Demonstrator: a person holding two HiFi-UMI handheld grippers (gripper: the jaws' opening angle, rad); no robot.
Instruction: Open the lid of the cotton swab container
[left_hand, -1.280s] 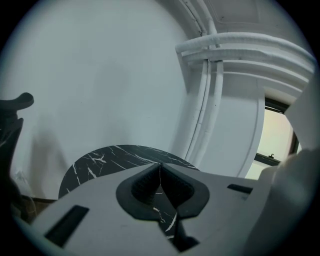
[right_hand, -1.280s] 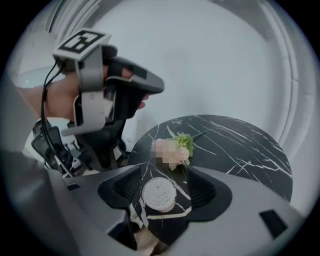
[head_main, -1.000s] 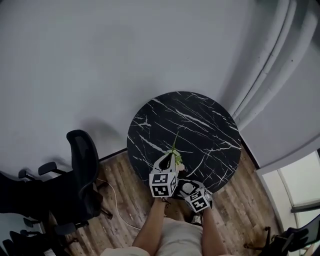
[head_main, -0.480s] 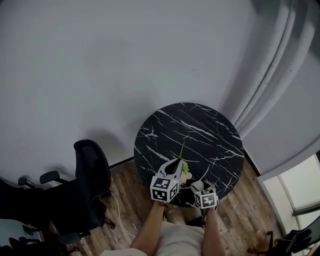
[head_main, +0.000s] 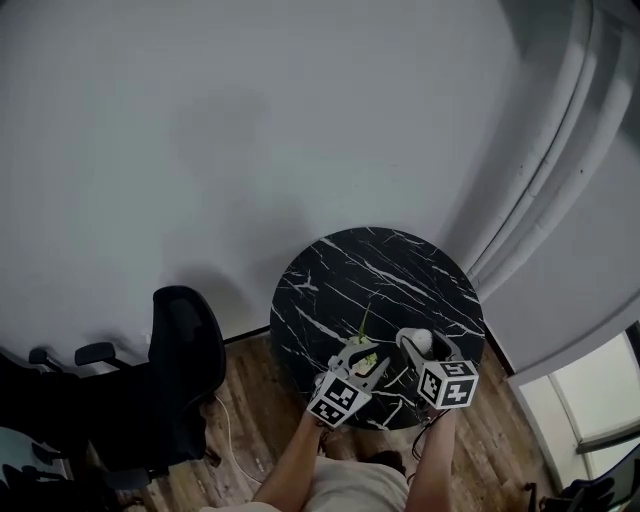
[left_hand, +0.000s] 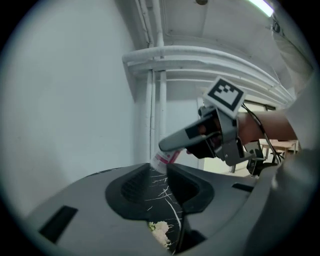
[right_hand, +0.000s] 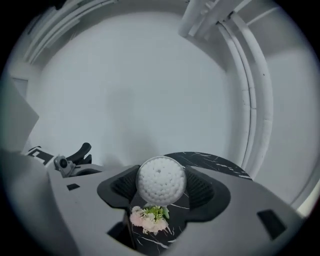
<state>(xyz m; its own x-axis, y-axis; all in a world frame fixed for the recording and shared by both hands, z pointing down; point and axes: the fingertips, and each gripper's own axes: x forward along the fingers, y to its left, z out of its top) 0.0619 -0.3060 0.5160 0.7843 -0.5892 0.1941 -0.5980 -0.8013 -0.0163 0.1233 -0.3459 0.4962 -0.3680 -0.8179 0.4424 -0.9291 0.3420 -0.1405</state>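
The cotton swab container (right_hand: 161, 181) is a small round clear tub, its end packed with white swab tips facing the right gripper view. My right gripper (right_hand: 161, 186) is shut on it and holds it above the black marble table (head_main: 380, 270). In the head view the container (head_main: 420, 342) shows white at the tips of the right gripper (head_main: 414, 340). In the left gripper view the container (left_hand: 162, 160) shows a pink label. My left gripper (left_hand: 161, 172) has just been opening its jaws; a narrow gap shows, with nothing in it. No separate lid is in view.
A small sprig of pale flowers (right_hand: 149, 218) with a green stem lies on the table's near part, just under both grippers. A black office chair (head_main: 185, 340) stands on the wood floor to the left. White wall and pipes lie beyond the table.
The right gripper has risen and swung right with the container, up from the table's near edge. The left gripper has rolled and shifted slightly right.
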